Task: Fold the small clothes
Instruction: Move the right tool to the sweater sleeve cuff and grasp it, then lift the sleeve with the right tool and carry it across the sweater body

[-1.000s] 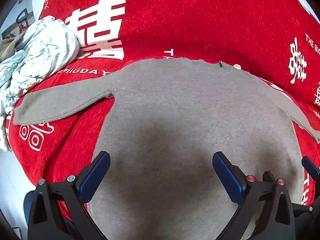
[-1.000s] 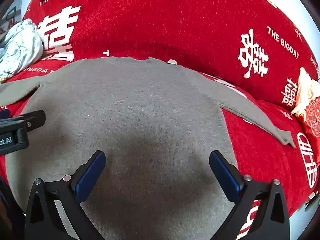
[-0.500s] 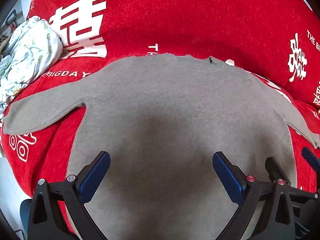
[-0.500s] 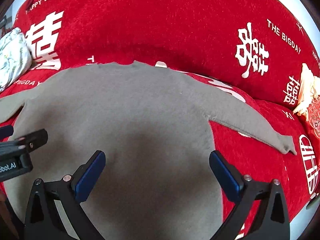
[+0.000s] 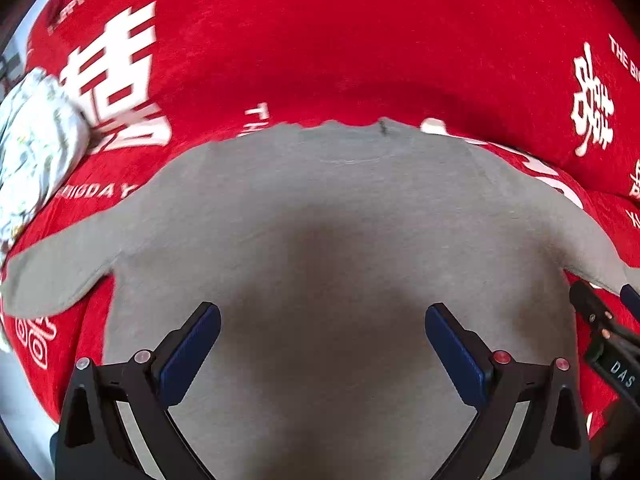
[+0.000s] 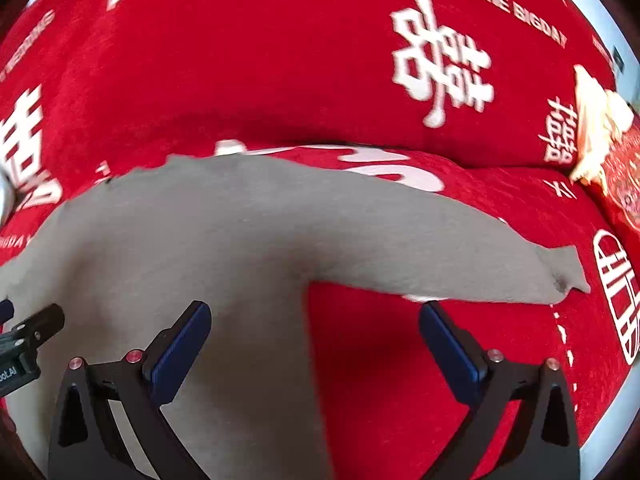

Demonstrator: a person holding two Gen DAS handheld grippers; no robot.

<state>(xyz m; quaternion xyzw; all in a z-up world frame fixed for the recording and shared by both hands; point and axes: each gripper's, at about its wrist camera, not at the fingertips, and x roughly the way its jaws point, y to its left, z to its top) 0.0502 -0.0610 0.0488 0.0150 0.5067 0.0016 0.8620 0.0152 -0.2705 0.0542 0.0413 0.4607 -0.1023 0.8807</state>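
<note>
A grey long-sleeved sweater (image 5: 320, 216) lies flat on the red cloth, neck away from me, both sleeves spread out. My left gripper (image 5: 322, 320) is open and empty above the sweater's body. My right gripper (image 6: 314, 320) is open and empty over the sweater's right side edge, just below the right sleeve (image 6: 440, 248), whose cuff (image 6: 564, 268) lies to the right. Each gripper shows at the edge of the other's view.
The red cloth (image 5: 360, 40) with white characters covers the whole surface. A crumpled white floral garment (image 5: 32, 148) lies at the far left. A cream and red object (image 6: 600, 132) sits at the far right edge.
Both grippers have moved to the right over the sweater. The right gripper now straddles the sweater's right side edge instead of its body. Both stay open.
</note>
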